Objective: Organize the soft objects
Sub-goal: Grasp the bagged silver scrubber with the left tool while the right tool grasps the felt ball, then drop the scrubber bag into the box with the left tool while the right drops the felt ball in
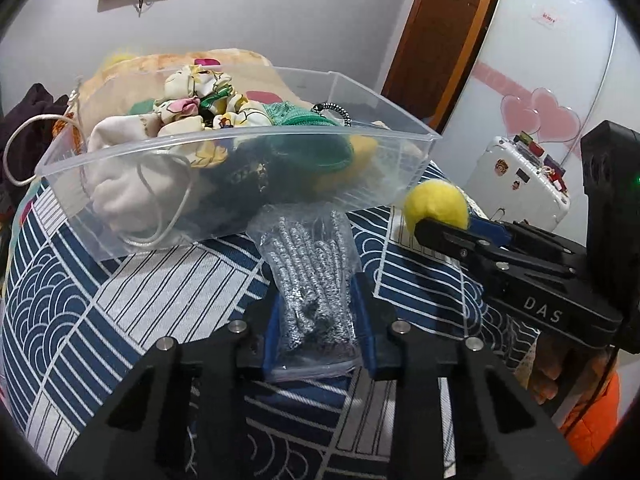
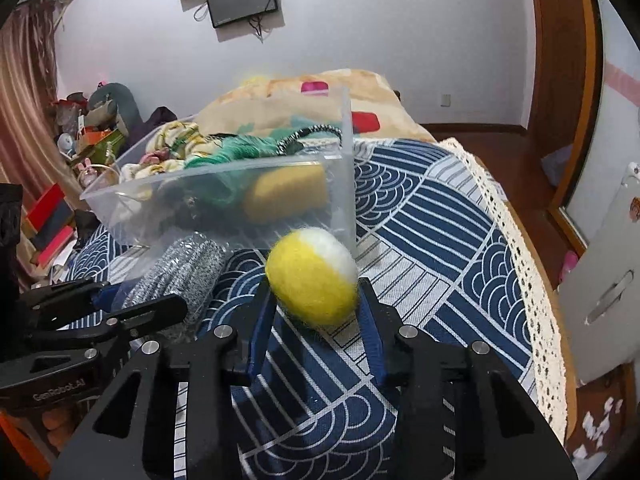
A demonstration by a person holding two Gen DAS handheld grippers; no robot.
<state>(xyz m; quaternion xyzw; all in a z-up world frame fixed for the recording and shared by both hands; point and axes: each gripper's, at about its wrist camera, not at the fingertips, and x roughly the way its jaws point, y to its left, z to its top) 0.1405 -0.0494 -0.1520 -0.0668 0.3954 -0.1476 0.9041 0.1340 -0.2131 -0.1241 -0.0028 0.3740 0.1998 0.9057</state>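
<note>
My left gripper is shut on a clear bag of silver-grey yarn, held just in front of the clear plastic bin. The bin is full of soft things: floral cloth, a white drawstring pouch, a green pouch. My right gripper is shut on a yellow and white felt ball, near the bin's right corner. The ball also shows in the left wrist view, and the yarn bag in the right wrist view.
The bin stands on a blue and white patterned bedspread with a lace edge. A peach blanket lies behind the bin. A white suitcase and a wooden door stand to the right. Clutter sits at the left.
</note>
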